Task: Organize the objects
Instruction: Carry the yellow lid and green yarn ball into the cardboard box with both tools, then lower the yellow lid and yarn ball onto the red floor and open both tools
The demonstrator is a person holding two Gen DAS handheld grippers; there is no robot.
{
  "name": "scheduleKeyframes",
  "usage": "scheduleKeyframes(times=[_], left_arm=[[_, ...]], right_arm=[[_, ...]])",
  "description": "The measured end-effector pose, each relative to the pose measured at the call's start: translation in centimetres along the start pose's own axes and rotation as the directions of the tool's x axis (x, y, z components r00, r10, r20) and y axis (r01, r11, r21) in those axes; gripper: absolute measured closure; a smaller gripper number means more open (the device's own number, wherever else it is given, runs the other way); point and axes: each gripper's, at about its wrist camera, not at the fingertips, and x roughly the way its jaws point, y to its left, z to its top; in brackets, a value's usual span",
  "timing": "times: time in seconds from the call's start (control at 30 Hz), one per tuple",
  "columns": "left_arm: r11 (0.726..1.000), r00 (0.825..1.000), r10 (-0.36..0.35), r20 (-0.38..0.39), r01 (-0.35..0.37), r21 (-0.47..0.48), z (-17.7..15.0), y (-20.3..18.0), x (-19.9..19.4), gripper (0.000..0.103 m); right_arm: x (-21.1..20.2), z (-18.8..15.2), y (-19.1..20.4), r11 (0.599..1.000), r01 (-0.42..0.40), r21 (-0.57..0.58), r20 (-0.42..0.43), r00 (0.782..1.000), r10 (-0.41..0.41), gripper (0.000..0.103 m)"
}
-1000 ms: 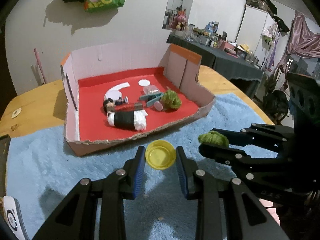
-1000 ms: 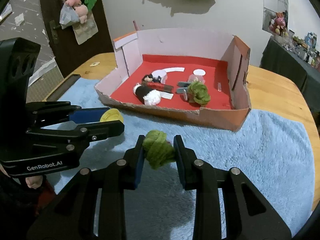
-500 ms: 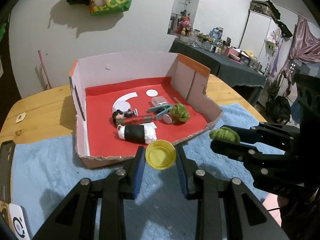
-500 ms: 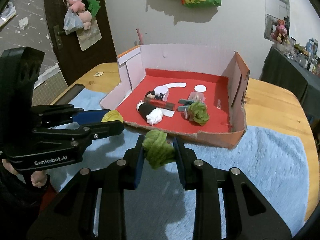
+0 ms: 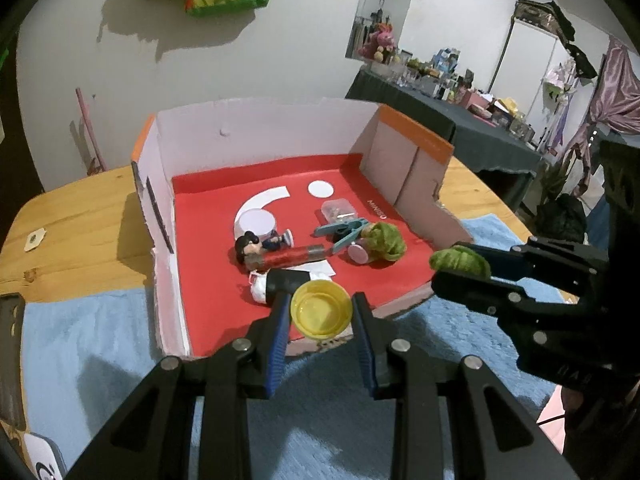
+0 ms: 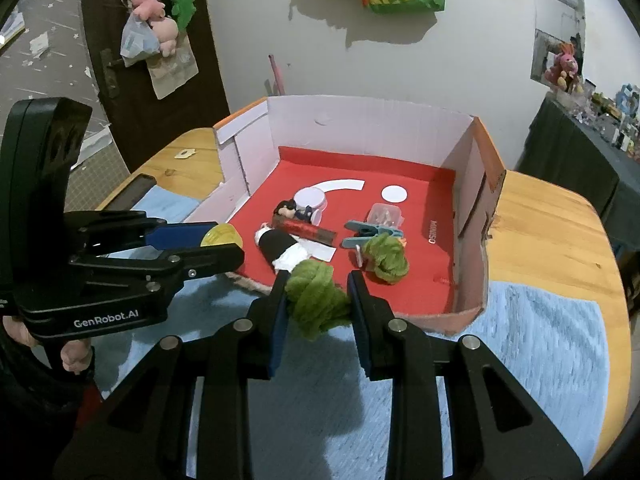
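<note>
Left gripper (image 5: 321,312) fingers clamp a yellow cap (image 5: 321,311) over the near edge of a red-lined cardboard box (image 5: 260,136); right gripper (image 6: 316,298) fingers clamp a green yarn ball (image 6: 316,300) just before the box, above the blue towel (image 6: 540,344).

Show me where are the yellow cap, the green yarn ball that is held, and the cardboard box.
yellow cap (image 5: 321,309): left wrist view, its hollow centre.
held green yarn ball (image 6: 318,299): right wrist view, its middle.
cardboard box (image 6: 372,128): right wrist view, back wall.
</note>
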Motion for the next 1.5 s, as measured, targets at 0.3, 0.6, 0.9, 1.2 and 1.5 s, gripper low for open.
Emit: scheduleKeyframes(times=[0.3, 0.6, 0.9, 1.2, 1.5], left_arm=[[1.000, 0.996, 0.003, -0.088, -0.004, -0.010, -0.1, 1.1, 2.7, 0.071], [1.000, 0.992, -0.001, -0.123, 0.001, -0.005, -0.3, 1.5, 3.9, 0.071], [1.000, 0.992, -0.001, -0.122, 0.000, -0.007, -0.1, 1.5, 4.1, 0.071], [1.000, 0.992, 0.005, -0.123, -0.008, -0.017, 0.6, 1.6, 4.6, 0.071], [0.999, 0.993, 0.018, -0.114, -0.023, -0.047, 0.9, 2.2, 5.6, 0.071]], right_arm=[[2.7, 0.8, -1.5, 1.000, -0.001, 0.016, -0.063, 0.998, 0.002, 0.076], [4.9, 0.8, -1.9, 1.000, 0.001, 0.018, -0.125, 0.992, 0.001, 0.076], [6.7, 0.8, -2.4, 0.999, -0.009, 0.033, -0.178, 0.984, 0.015, 0.076], [7.6, 0.8, -3.2, 0.999, -0.003, 0.049, -0.201, 0.980, 0.013, 0.076], [8.3, 0.9, -4.2, 0.996, 0.036, 0.080, -0.191, 0.981, -0.020, 0.076]])
